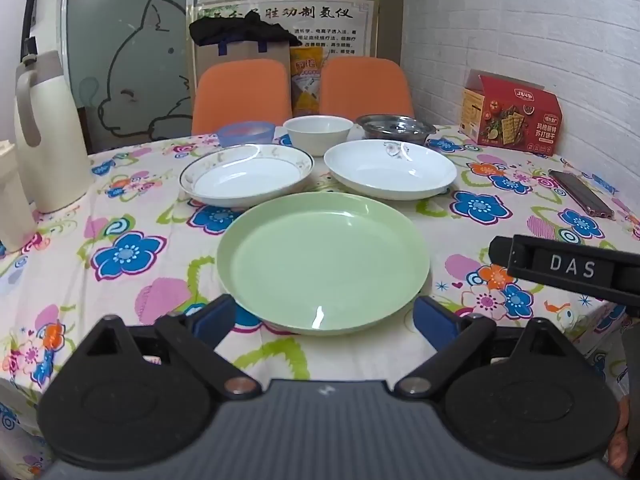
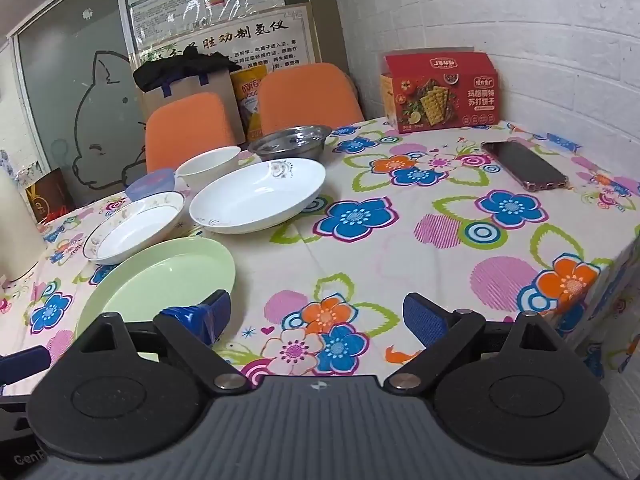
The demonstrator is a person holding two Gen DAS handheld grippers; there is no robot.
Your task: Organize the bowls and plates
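Observation:
A pale green plate (image 1: 324,260) (image 2: 160,276) lies nearest on the flowered tablecloth. My left gripper (image 1: 324,320) is open, its blue pads either side of the plate's near rim and not touching it. Behind sit a gold-rimmed white plate (image 1: 246,174) (image 2: 134,228) on the left and a white plate with a flower mark (image 1: 390,168) (image 2: 258,196) on the right. Further back stand a blue bowl (image 1: 246,133) (image 2: 151,184), a white bowl (image 1: 318,130) (image 2: 208,166) and a steel bowl (image 1: 394,126) (image 2: 290,142). My right gripper (image 2: 318,320) is open over bare cloth, right of the green plate.
A cream thermos jug (image 1: 44,132) stands at the table's left. A red cracker box (image 1: 510,116) (image 2: 442,92) and a phone (image 1: 580,194) (image 2: 524,166) lie on the right by the white brick wall. Two orange chairs (image 1: 240,92) stand behind the table.

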